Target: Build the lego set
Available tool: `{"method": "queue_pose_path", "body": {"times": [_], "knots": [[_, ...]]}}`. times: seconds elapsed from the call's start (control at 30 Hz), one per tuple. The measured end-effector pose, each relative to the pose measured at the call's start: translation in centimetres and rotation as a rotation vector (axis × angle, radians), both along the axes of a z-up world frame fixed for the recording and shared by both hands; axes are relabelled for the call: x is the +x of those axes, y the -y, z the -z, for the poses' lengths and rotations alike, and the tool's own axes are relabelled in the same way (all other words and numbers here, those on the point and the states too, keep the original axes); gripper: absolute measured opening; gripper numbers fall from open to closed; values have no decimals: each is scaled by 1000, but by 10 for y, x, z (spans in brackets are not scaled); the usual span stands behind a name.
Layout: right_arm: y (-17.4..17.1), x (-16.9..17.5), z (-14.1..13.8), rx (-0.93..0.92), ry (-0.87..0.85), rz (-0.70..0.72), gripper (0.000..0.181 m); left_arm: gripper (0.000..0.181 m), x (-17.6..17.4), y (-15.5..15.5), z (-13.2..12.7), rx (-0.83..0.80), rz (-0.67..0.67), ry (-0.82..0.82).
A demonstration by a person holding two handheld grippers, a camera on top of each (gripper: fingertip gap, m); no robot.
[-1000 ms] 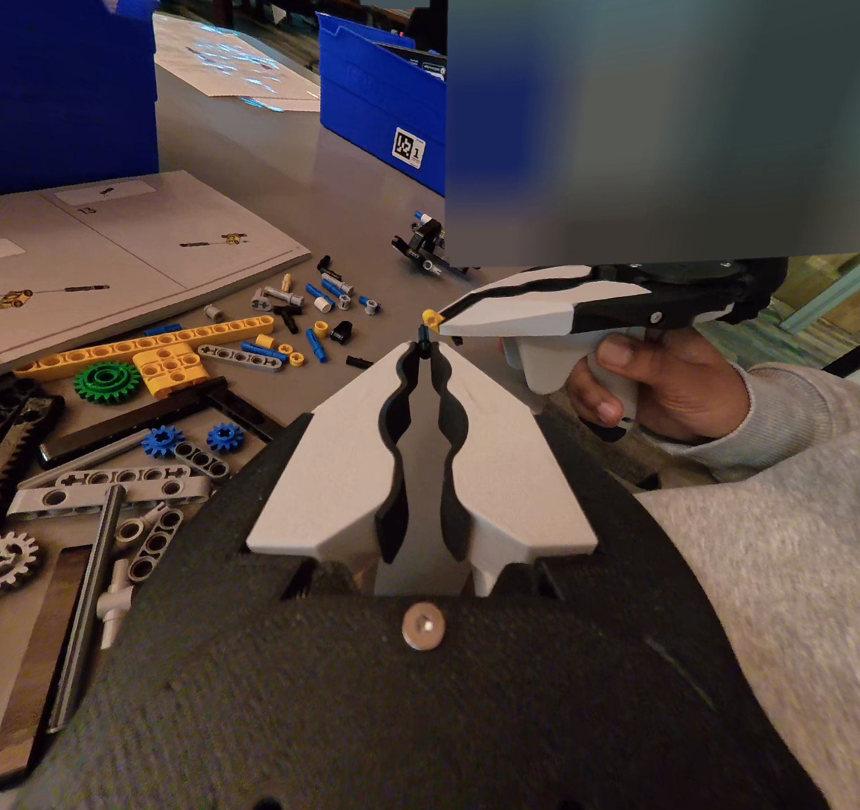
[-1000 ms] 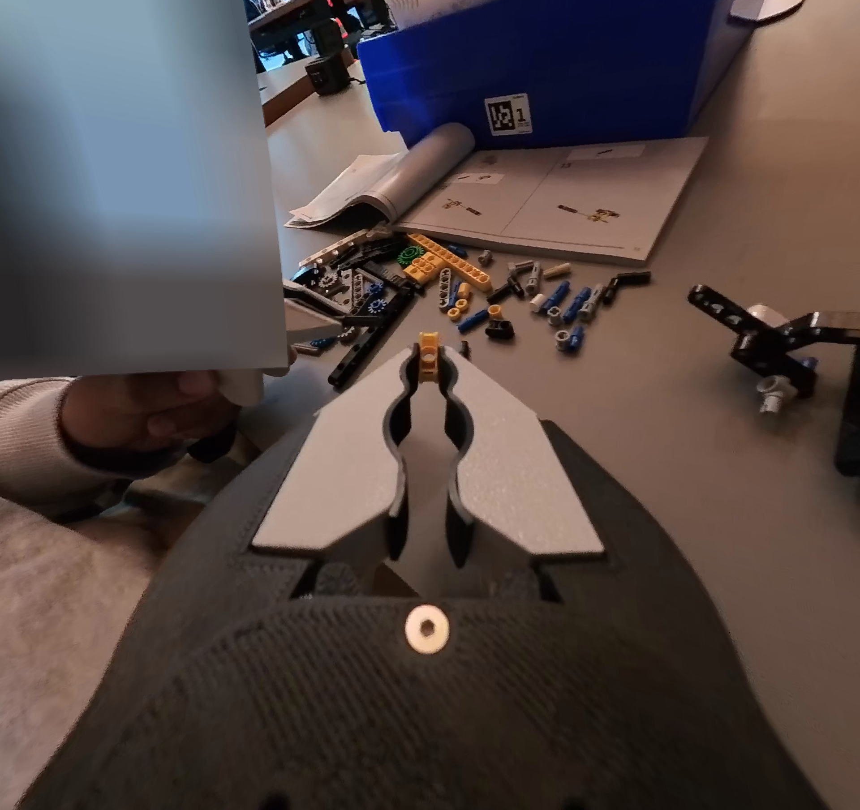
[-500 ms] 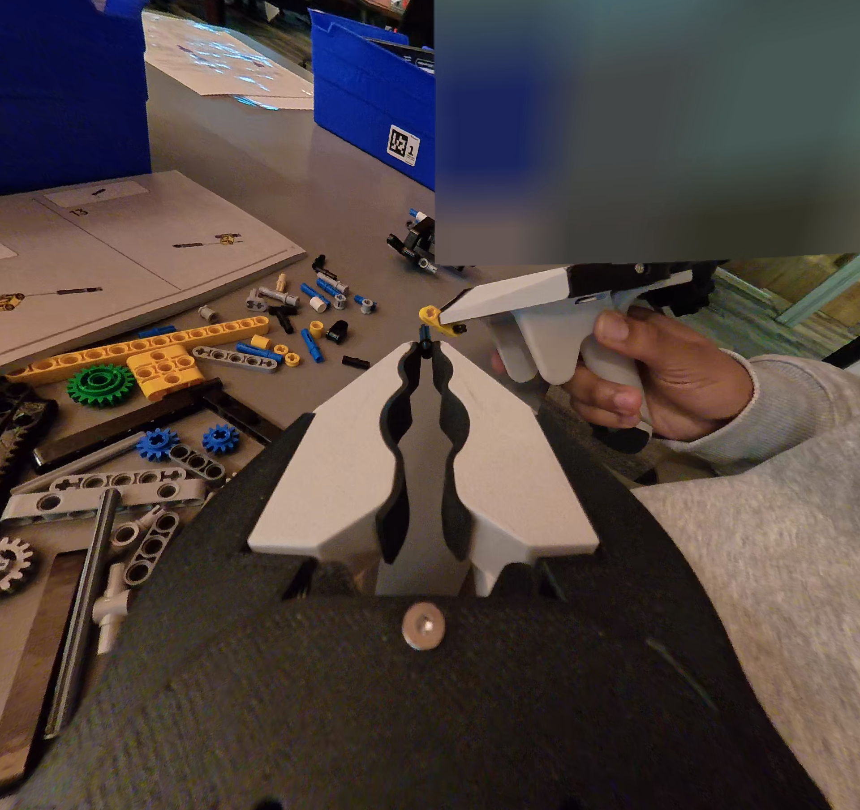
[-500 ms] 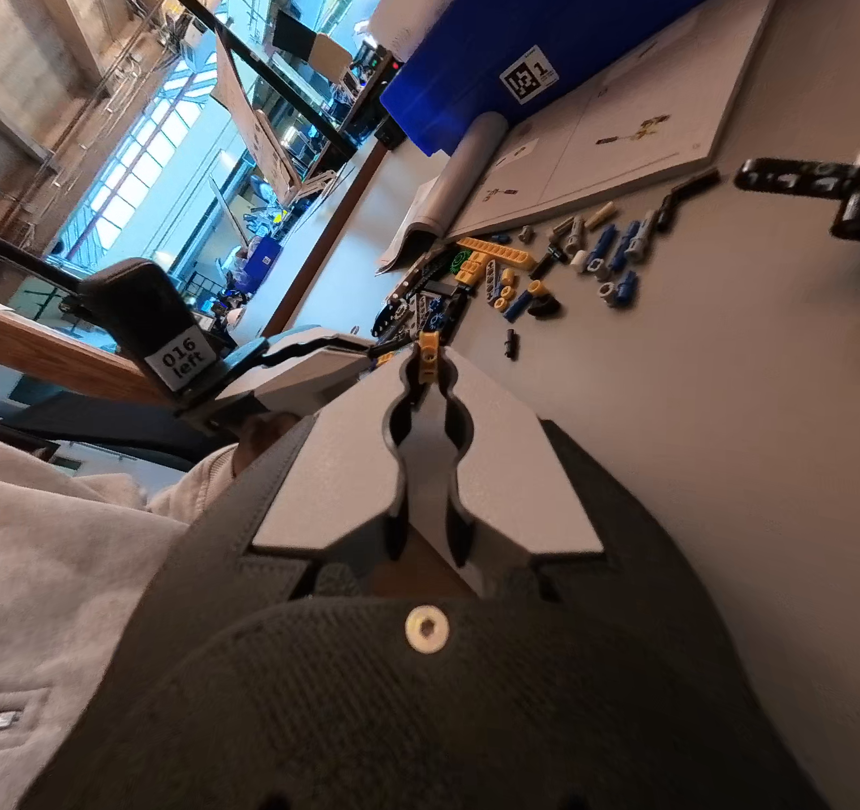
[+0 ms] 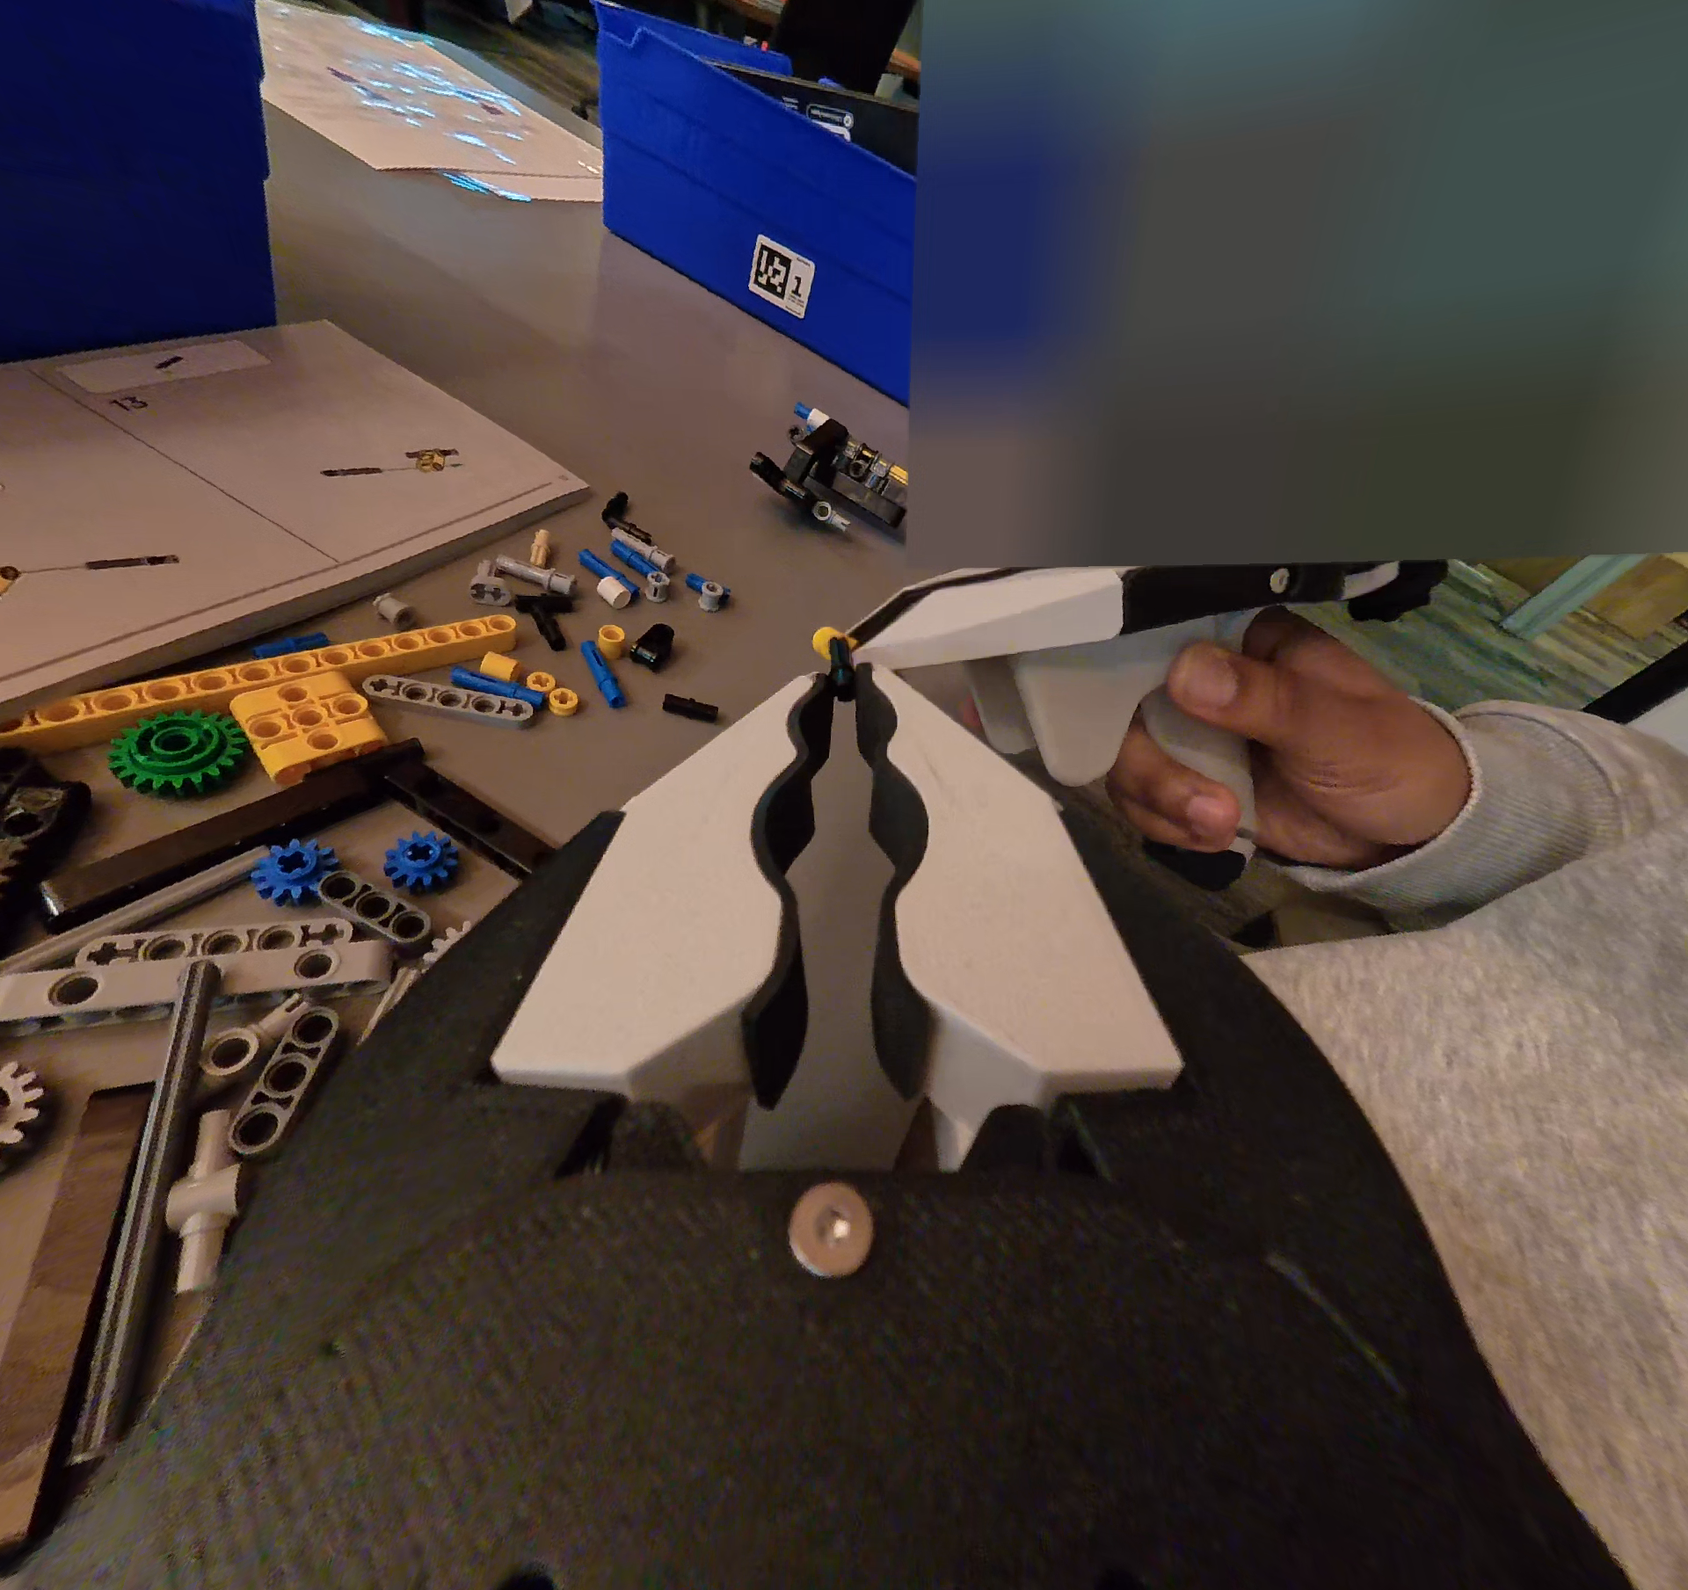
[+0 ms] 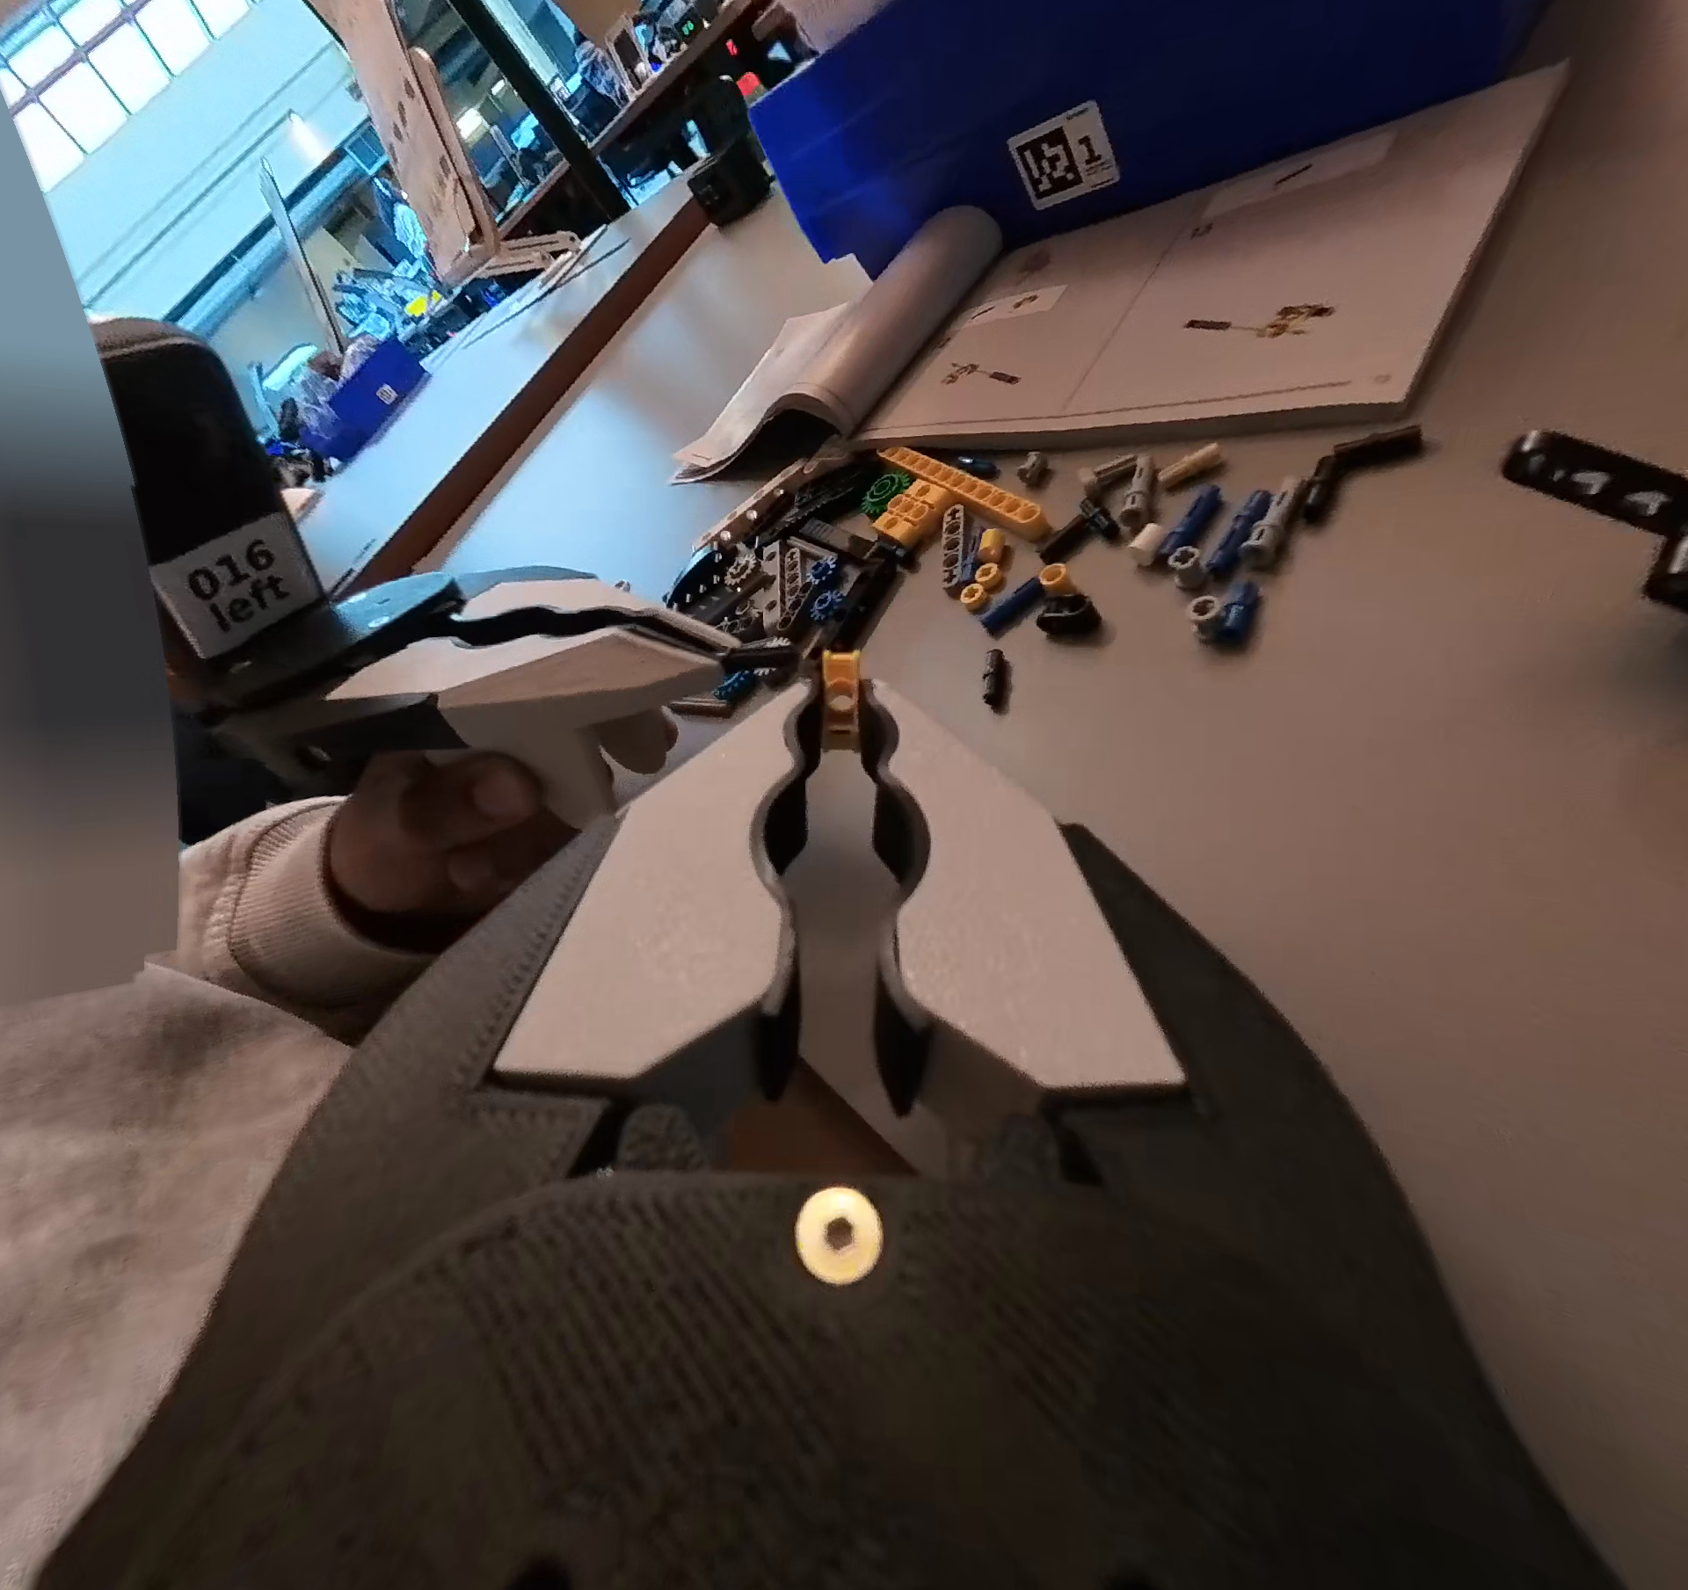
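I have a small dark pin [image 5: 837, 668] pinched between the tips of my left gripper [image 5: 838, 679], and my right gripper [image 6: 838, 706] is pressed onto a small yellow connector [image 6: 838, 690], both held up off the worktop [image 5: 548, 341] in front of me. In the left wrist view the yellow piece sits right at the pin's end, touching or nearly so; I can't tell whether the pin has entered its hole. As I read it, the step is to mate the two, so I want the pin's axis square to the connector's hole before I push, then press straight along that axis with no twist. Both parts are tiny and held only at the tips, so a sideways shove could flick one out; I'd keep both squeezes firm and push slowly. The rest of the set, a yellow beam [image 5: 274, 674], a green gear [image 5: 178, 747] and blue pins [image 5: 603, 674], lies loose by the near edge of the open instruction booklet [image 5: 228, 469], with a dark sub-assembly [image 5: 831, 473] toward the blue bin [image 5: 731, 176].
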State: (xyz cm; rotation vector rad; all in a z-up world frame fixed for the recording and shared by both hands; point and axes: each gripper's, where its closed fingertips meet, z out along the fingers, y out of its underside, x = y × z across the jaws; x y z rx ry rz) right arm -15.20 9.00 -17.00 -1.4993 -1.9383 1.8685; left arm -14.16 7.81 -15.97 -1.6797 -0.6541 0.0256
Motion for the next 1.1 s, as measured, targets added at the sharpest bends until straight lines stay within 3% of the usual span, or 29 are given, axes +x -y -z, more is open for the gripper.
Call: {"method": "queue_pose_path", "body": {"times": [1.1], "knots": [[2, 0, -3, 217, -166, 31, 5, 5, -1, 0, 3, -9, -2, 32]]}}
